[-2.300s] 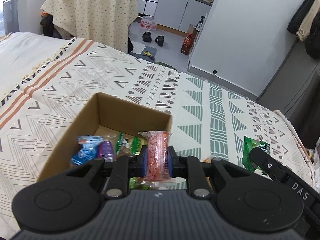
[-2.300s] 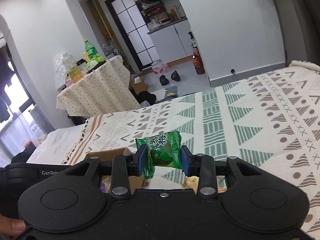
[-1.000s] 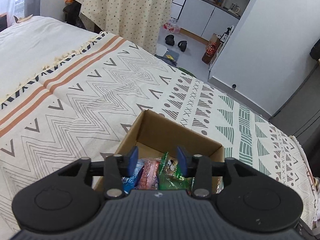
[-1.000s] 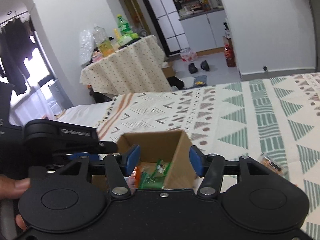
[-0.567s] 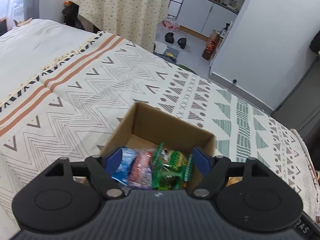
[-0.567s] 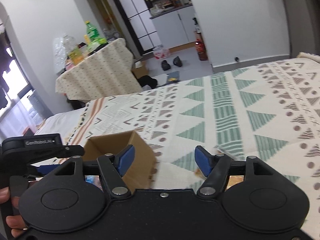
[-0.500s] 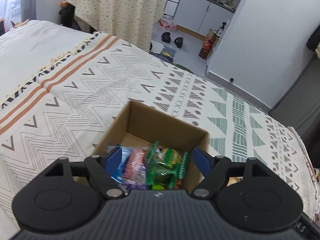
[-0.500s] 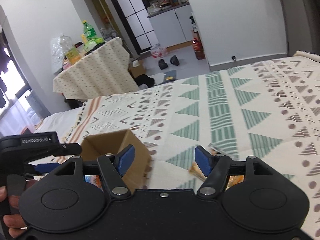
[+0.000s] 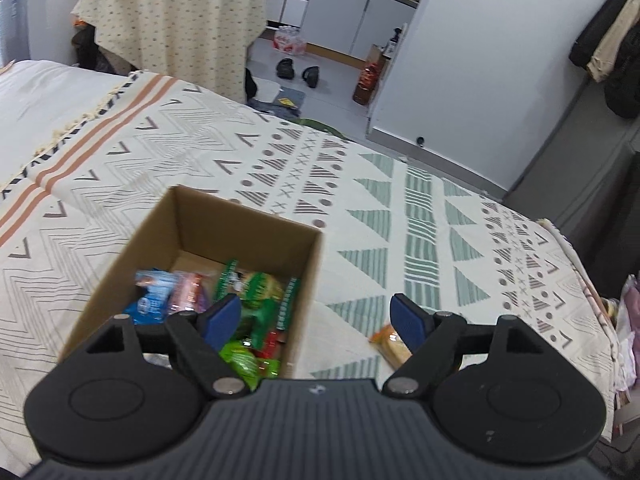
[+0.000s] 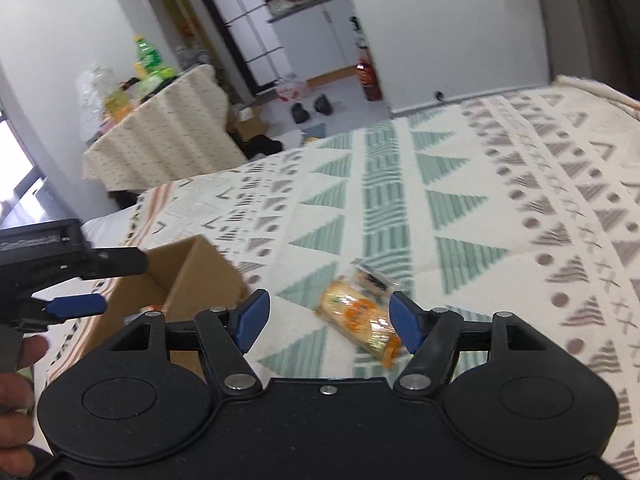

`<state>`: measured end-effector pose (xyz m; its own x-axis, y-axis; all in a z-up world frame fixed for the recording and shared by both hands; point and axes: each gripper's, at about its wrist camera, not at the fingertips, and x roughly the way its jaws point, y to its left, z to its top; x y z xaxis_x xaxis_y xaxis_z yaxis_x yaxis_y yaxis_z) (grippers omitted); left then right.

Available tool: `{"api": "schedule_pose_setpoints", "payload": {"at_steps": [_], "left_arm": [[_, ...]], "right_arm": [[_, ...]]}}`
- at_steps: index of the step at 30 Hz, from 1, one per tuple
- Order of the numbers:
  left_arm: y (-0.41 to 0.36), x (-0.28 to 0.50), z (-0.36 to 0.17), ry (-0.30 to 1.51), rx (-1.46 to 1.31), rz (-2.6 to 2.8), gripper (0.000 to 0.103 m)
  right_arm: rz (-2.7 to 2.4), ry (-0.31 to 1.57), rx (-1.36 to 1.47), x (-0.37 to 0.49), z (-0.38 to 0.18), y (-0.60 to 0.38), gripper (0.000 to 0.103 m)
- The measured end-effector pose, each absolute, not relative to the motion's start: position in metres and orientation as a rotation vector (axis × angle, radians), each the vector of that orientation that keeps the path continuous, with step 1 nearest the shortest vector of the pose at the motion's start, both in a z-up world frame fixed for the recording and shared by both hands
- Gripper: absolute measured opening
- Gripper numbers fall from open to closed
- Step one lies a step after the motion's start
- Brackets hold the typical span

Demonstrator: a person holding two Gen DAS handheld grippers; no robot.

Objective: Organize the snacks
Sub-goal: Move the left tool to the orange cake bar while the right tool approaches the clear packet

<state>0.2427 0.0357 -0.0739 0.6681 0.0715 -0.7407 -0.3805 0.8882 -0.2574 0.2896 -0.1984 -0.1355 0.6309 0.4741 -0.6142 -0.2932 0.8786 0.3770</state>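
Open cardboard box (image 9: 308,272) sits on a bed w/ patterned blanket (image 9: 420,216), holding wrapped snacks: blue (image 9: 154,300), pink (image 9: 188,298) & green packets (image 9: 260,292). One orange-yellow snack packet (image 10: 360,316) lies on the blanket just right of the box, apart from it. Left gripper (image 9: 316,320) hovers over the box's near right corner, jaws wide apart, holding nothing. Right gripper (image 10: 326,322) is above the loose packet, jaws also spread & empty. Person's hand (image 10: 16,396) at right-wrist view's left edge. Cloth-covered table (image 9: 176,20) w/ bottles stands beyond the bed.
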Motion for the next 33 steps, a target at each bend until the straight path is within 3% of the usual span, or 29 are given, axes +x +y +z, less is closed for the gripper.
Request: {"api": "schedule_pose_setpoints", "payload": {"at_steps": [21,33], "left_arm": [[-0.027,0.274,-0.109,0.873,-0.443,0.226,0.080],[-0.046,0.300,-0.138,0.904,-0.474,0.249,0.072]], "right_arm": [[0.421,0.805,0.277,0.313,-0.152,-0.248,0.057],[0.412,0.857,0.278,0.331,-0.175,-0.254,0.048]]}}
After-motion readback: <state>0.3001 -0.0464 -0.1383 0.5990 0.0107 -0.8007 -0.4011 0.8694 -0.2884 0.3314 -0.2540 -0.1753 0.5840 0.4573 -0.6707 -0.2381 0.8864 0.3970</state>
